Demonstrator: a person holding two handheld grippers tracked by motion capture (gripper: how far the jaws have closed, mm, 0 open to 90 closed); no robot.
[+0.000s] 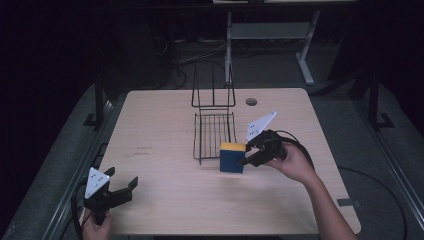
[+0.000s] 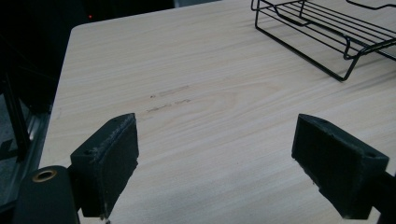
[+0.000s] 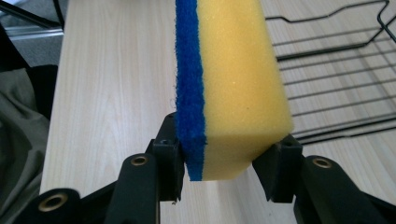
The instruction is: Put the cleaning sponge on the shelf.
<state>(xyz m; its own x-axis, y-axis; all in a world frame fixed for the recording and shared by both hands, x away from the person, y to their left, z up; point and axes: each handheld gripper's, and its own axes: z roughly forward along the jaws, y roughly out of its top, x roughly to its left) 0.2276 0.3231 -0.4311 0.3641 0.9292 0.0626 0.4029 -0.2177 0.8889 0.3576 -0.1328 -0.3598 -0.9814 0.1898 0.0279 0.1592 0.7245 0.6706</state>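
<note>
Right gripper: we clamp the sponge by its sides, upright, ready for the wire rack just left.
Left gripper: jaws apart, parked near-left, clear.

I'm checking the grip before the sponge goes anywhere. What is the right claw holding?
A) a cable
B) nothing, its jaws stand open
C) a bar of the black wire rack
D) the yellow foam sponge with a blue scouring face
D: in the right gripper view the right claw has both jaws pressed on the yellow foam sponge with a blue scouring face, beside the black wire rack.
</note>
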